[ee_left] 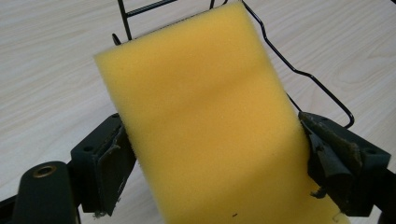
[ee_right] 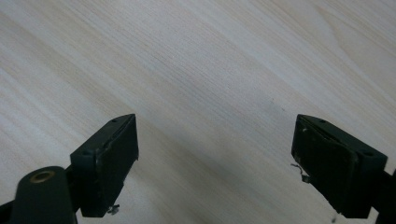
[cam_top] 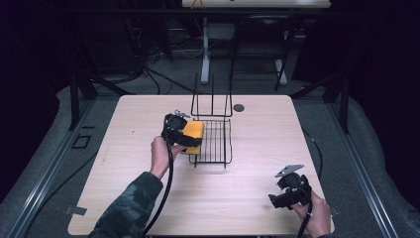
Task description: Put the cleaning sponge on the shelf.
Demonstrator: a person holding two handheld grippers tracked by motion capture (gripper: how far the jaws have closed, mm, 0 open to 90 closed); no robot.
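We see the left gripper (cam_top: 187,135) closed across the width of a yellow sponge (ee_left: 210,121), one jaw pressed against each long side, holding it at the left rim of the black wire rack (cam_top: 214,144) that stands near the middle of the table (cam_top: 138,119), a little toward its far edge. In the left gripper view the sponge tilts over the rack's wire border, and we cannot tell whether its far end already rests on the wires. We judge the main risk to be the soft foam: squeezed only at its edges, it could bow or twist and slip free, or snag on the raised wire rim and tip outside the rack onto the table. The right gripper (cam_top: 289,194) waits near the table's near right corner, jaws wide apart over bare wood and holding nothing, too far off to steady the rack if it shifts.
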